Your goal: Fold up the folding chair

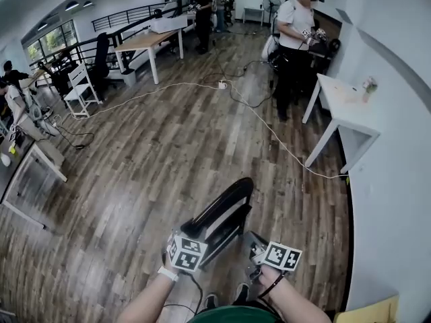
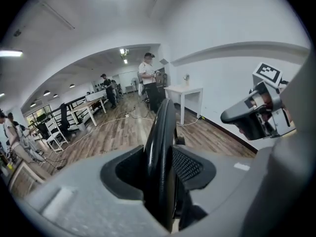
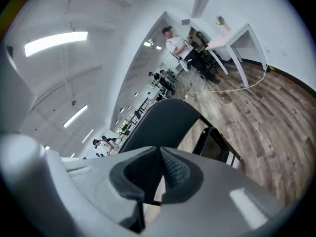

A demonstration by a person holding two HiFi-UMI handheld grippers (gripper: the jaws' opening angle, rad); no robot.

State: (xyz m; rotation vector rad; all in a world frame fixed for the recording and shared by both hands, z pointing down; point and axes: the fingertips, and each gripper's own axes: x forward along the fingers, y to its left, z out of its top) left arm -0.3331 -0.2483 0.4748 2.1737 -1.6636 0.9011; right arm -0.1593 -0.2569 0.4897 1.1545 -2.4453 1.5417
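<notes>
Backrest uppermost, the black folding chair (image 1: 222,215) of curved plastic and thin metal tube stood at six o'clock in the head view, tilted toward one o'clock, its panels drawn close together. At its seven o'clock side the left gripper (image 1: 192,234), grey with a marker cube, had its jaws partly apart and closed on the rim of the backrest; in the left gripper view that dark rim ran upright between the two pads, filling the gap. The right gripper (image 1: 256,242) hung just beside the chair at its four o'clock side, apart from it, and the right gripper view showed its pads drawn almost together with nothing between them, the backrest lying beyond. Under the chair spread a brown wood-plank floor (image 1: 168,153). A thin white cable (image 1: 269,130) trailed across the boards from twelve o'clock toward three. A small white table (image 1: 340,103) stood against the wall at two o'clock, a person in a white shirt and dark trousers (image 1: 293,32) stood at one o'clock, and a long wooden-topped desk (image 1: 145,42) lay at eleven o'clock.
</notes>
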